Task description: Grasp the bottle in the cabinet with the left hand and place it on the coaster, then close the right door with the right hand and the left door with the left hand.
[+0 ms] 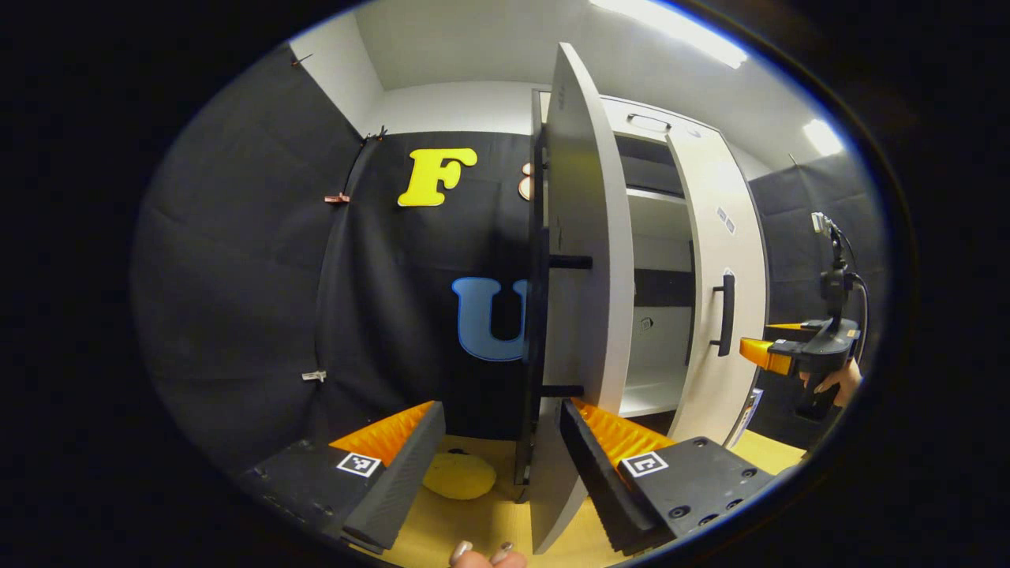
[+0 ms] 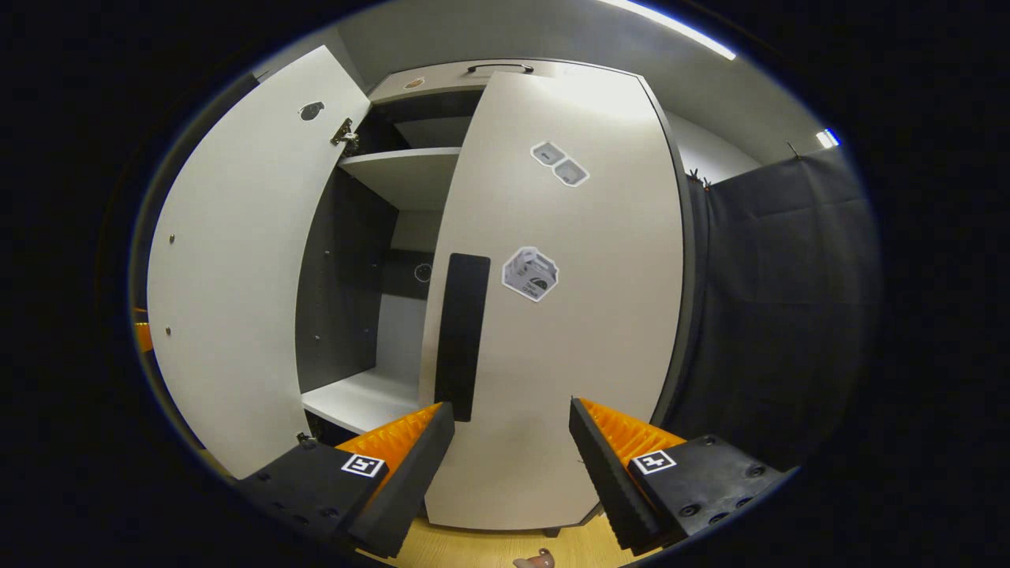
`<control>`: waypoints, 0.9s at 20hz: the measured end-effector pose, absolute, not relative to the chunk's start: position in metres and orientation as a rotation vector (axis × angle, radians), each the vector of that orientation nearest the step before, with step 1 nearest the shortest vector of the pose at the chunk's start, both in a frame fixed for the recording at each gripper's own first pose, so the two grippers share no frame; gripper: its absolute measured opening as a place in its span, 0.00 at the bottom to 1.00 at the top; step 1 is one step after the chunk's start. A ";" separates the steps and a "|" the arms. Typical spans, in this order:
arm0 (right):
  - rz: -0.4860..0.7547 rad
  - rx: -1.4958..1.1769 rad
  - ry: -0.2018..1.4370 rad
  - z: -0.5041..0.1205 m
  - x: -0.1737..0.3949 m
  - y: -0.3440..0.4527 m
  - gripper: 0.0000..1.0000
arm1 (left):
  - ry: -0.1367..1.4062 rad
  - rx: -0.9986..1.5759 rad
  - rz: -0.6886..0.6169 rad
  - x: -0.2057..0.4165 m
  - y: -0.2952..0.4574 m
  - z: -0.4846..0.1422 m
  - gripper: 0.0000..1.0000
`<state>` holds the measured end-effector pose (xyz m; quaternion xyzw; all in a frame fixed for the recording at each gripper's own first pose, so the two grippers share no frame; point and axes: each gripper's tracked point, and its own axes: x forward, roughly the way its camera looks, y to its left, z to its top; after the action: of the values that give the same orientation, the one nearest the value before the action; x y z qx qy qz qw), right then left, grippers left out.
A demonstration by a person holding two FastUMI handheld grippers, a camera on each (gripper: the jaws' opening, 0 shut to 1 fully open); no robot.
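Cabinet [image 2: 394, 181] doors stand part open in a booth. In the right gripper view, the right gripper [image 2: 511, 450] hangs wide open and empty, just before the right door [image 2: 600, 315], beside its upright dark handle [image 2: 461, 335]. In the left gripper view, the left gripper [image 1: 499, 446] is likewise wide open and empty, with the left door [image 1: 588, 252] edge-on between its fingers. A yellow coaster [image 1: 459, 476] lies on the counter [image 1: 489, 525]; no bottle can be made out on it. Likely step: closing the right door. Push flat against the panel near the handle, steadily. The door's long axis runs upright.
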<state>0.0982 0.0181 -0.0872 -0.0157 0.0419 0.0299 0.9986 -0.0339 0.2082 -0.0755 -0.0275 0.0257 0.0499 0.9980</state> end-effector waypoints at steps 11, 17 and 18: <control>0.102 -0.072 0.095 -0.093 0.094 -0.021 0.97 | 0.056 -0.039 -0.003 -0.004 0.097 -0.074 0.92; 0.061 -0.035 0.081 -0.079 0.087 -0.053 0.97 | 0.086 -0.064 -0.126 0.027 0.035 -0.087 0.95; 0.053 -0.027 0.082 -0.078 0.086 -0.058 0.97 | 0.086 -0.067 -0.142 0.030 0.026 -0.089 0.95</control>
<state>0.0857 -0.0580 -0.0778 -0.0137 0.0410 0.0264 0.9987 0.0299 0.0261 -0.0886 -0.0335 0.0430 -0.0707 0.9960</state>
